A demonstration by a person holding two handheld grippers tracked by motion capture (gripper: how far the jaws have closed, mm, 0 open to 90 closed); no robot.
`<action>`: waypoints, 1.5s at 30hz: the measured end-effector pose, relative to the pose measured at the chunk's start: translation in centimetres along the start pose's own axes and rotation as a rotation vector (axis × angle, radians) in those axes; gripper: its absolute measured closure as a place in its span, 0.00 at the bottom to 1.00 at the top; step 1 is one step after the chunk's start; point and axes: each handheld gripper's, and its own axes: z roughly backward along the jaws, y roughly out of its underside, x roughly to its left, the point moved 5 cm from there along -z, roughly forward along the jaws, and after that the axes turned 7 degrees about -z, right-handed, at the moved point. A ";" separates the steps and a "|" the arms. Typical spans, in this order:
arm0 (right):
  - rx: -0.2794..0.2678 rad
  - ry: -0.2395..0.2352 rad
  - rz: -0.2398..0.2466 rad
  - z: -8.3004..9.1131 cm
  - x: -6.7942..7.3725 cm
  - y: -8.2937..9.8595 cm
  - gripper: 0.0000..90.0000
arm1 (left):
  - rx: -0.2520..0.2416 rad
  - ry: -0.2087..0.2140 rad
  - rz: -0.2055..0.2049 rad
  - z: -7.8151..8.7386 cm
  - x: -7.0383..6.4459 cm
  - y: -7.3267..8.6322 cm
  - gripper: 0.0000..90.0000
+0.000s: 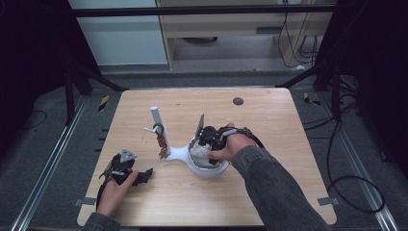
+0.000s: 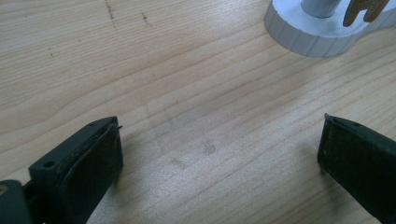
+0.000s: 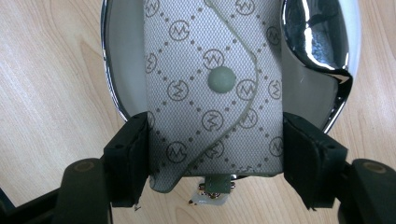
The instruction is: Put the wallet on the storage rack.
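My right gripper (image 3: pixel 215 154) is shut on a grey pouch (image 3: pixel 210 84) printed with a diamond and logo pattern and closed by a round snap. The pouch lies over a white dish with a chrome rim (image 3: pixel 109 70). From above, that gripper (image 1: pixel 202 145) sits at the dish (image 1: pixel 211 171) of a white stand whose pole (image 1: pixel 156 118) rises to the left. A small brown key piece (image 1: pixel 163 153) hangs from the pole's hook. My left gripper (image 1: pixel 146 174) rests open near the table's front left, its jaws (image 2: pixel 219 149) wide apart over bare wood.
The stand's ribbed round base (image 2: pixel 308 39) lies just ahead of the left gripper, with the brown piece (image 2: pixel 362 9) above it. A dark round mark (image 1: pixel 237 101) sits at the back of the wooden table (image 1: pixel 279 125). Cables and metal frame rails surround the table.
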 end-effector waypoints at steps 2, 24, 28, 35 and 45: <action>-0.004 0.006 -0.006 0.0 0.0 -0.1 0.32 | 0.000 0.000 0.000 0.0 0.0 0.0 0.00; -0.063 -0.015 -0.027 1.2 0.6 -0.4 0.23 | 0.000 0.001 0.000 0.0 0.0 0.0 0.00; -0.071 -0.016 -0.029 1.3 0.6 -0.3 0.23 | 0.002 0.002 -0.002 0.0 0.0 0.0 0.00; -0.093 -0.021 -0.033 1.6 0.5 -0.3 0.21 | 0.000 0.001 0.000 0.0 0.0 0.0 0.00; -0.119 -0.028 -0.054 1.8 0.7 0.2 0.16 | 0.000 0.001 -0.002 0.0 0.0 0.0 0.00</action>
